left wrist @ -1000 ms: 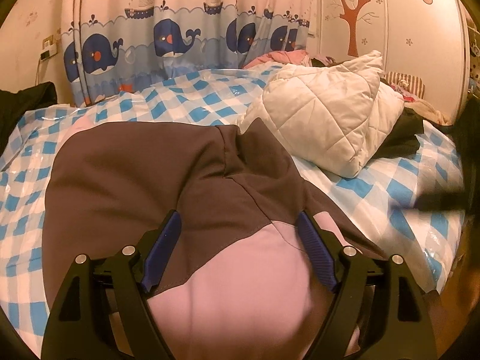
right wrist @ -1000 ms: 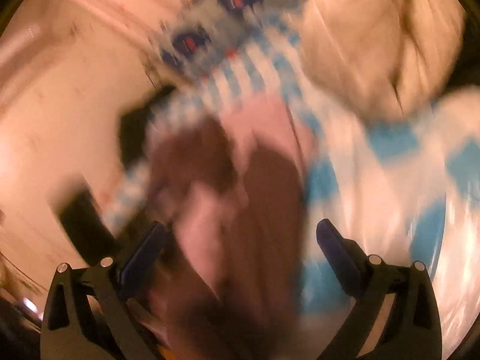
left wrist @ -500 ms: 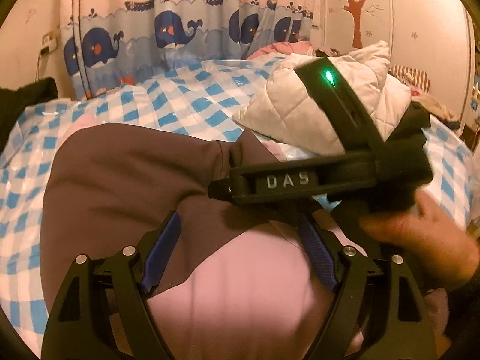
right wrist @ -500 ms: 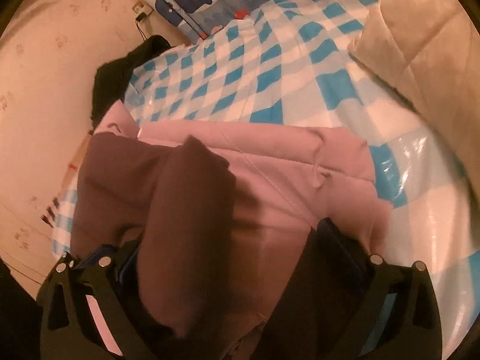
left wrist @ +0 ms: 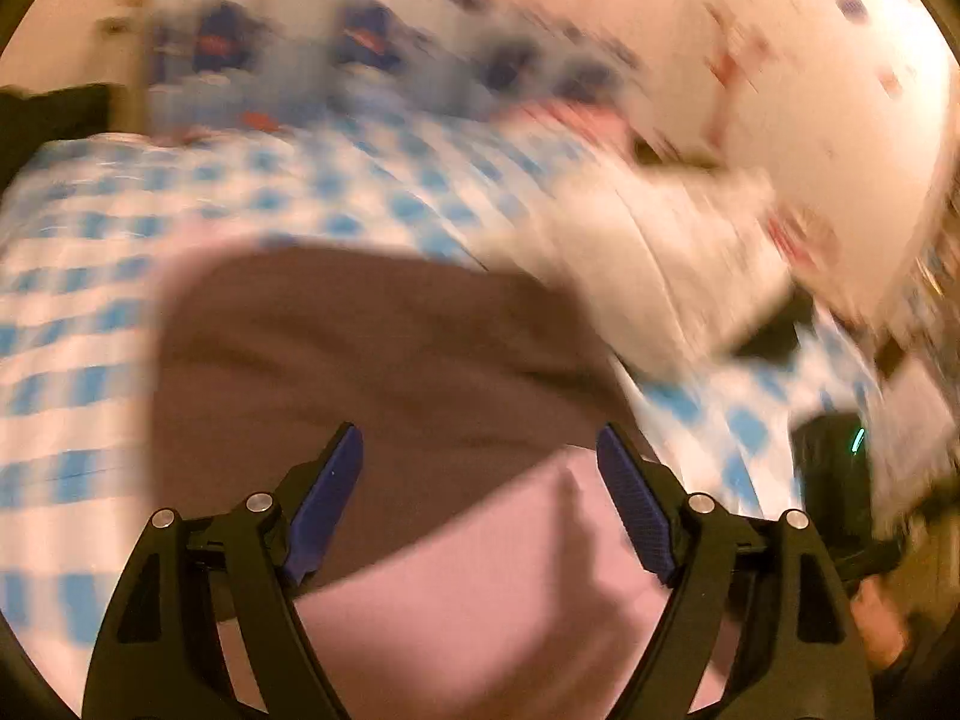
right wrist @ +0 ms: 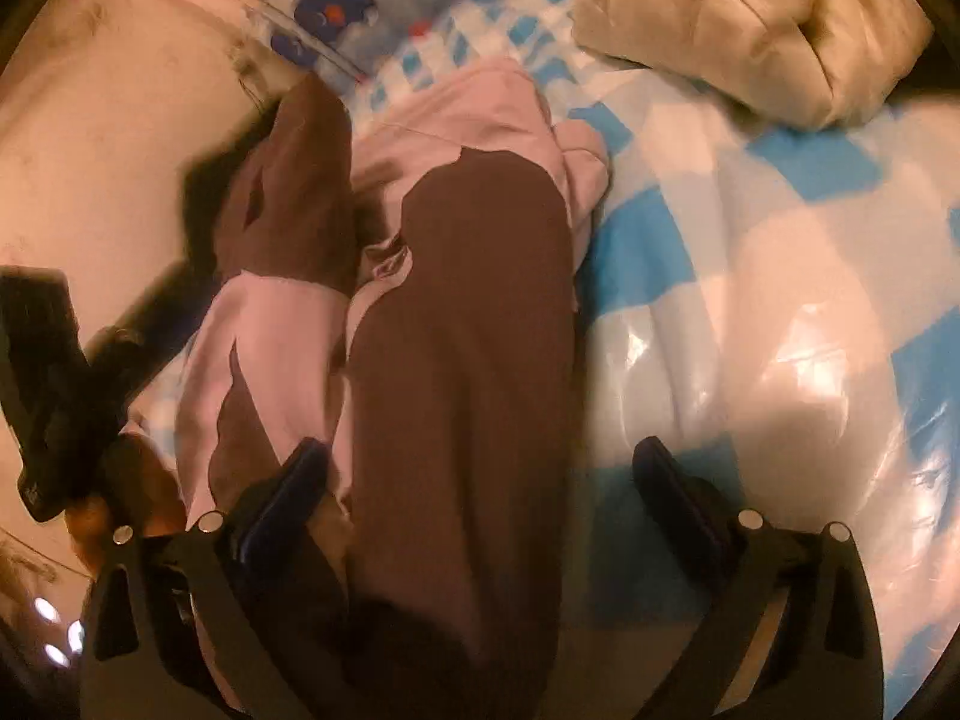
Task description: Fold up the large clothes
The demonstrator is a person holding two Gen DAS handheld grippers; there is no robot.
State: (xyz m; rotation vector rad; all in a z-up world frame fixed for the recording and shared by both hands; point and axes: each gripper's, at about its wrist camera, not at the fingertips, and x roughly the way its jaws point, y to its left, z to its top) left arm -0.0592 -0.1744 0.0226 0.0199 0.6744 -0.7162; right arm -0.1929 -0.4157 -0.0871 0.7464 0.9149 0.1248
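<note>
So we're hovering both grippers, left gripper (left wrist: 480, 504) and right gripper (right wrist: 480, 498), jaws spread wide, over the brown-and-pink jacket (right wrist: 456, 324) on the checkered bed cover (right wrist: 750, 276).

A child's bedroom: checked bedsheet (left wrist: 120, 228), whale curtain (left wrist: 360, 60), quilted pillow (right wrist: 750, 30).

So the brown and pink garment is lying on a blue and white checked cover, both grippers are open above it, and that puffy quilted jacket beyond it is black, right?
Nearly. The brown and pink garment does lie on the blue and white checked cover, and the left gripper and right gripper are both open. But the quilted jacket is cream-white, not black, as the right wrist view shows clearly.
</note>
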